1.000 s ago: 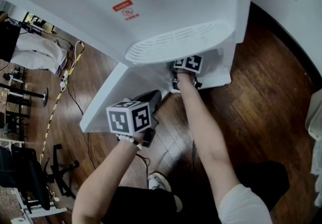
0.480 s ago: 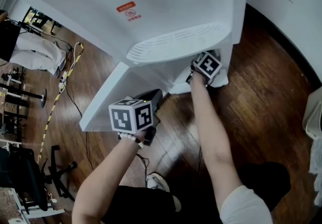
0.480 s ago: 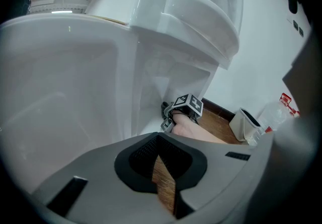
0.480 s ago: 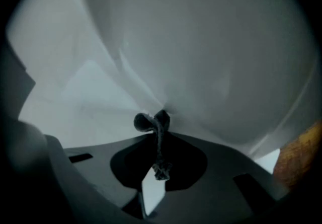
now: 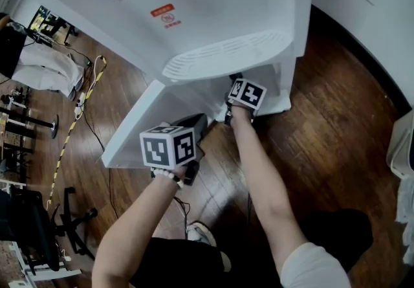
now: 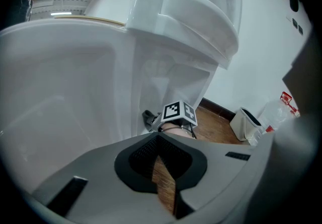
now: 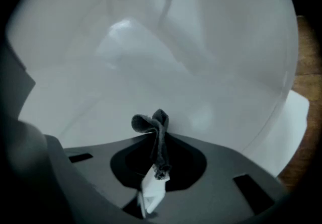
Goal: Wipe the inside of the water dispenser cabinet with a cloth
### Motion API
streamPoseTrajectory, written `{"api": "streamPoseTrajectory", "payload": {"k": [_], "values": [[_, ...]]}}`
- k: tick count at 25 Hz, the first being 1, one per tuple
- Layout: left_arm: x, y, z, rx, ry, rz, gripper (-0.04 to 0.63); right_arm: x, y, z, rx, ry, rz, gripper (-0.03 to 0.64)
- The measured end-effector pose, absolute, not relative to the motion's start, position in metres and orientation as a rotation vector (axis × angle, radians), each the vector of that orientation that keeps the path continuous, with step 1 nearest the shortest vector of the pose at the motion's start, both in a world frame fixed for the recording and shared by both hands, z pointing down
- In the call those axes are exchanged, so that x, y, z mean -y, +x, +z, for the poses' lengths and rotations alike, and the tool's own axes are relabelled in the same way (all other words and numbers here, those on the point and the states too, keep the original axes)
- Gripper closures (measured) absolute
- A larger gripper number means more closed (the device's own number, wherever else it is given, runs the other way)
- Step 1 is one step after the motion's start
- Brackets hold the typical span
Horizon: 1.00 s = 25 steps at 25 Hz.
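Two grippers, only one busy: I'd say the wipe is underway, nowhere near done

Water dispenser (image 5: pixel 213 15) fills the top of the head view. Right gripper (image 7: pixel 157 167) is inside the cabinet (image 7: pixel 151 57) mid-frame, clamped on the dark cloth (image 7: pixel 153 127). Left gripper (image 6: pixel 162 177) hangs lower left, jaws together and empty. Can't tell which walls are clean.
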<state>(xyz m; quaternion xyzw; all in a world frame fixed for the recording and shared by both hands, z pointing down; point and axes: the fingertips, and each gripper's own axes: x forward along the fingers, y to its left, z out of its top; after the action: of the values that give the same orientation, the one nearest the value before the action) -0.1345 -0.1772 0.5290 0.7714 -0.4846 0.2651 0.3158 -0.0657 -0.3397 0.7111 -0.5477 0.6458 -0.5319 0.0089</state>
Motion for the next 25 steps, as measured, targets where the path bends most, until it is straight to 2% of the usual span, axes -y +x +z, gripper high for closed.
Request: {"api": "streamPoseTrajectory", "payload": {"k": [3,6,10,17,25], "values": [[0.177,-0.133,0.529,1.28,2.032,0.698,0.607,0.328,-0.112,0.711,-2.208,-1.568,-1.702,0.577],[0.176,-0.129,0.531,1.268,2.038,0.7,0.607,0.322,-0.118,0.714,-2.231,-1.533,-1.72,0.575],[0.175,-0.134,0.527,1.287,2.036,0.698,0.607,0.323,-0.08,0.721,-2.08,-1.644,-1.73,0.575],[0.179,-0.129,0.519,1.298,2.068,0.691,0.607,0.331,0.031,0.723,-1.689,-1.893,-1.609,0.574],[0.175,-0.125,0.509,1.286,2.092,0.664,0.607,0.321,0.068,0.738,-1.515,-1.916,-1.575,0.574]]}}
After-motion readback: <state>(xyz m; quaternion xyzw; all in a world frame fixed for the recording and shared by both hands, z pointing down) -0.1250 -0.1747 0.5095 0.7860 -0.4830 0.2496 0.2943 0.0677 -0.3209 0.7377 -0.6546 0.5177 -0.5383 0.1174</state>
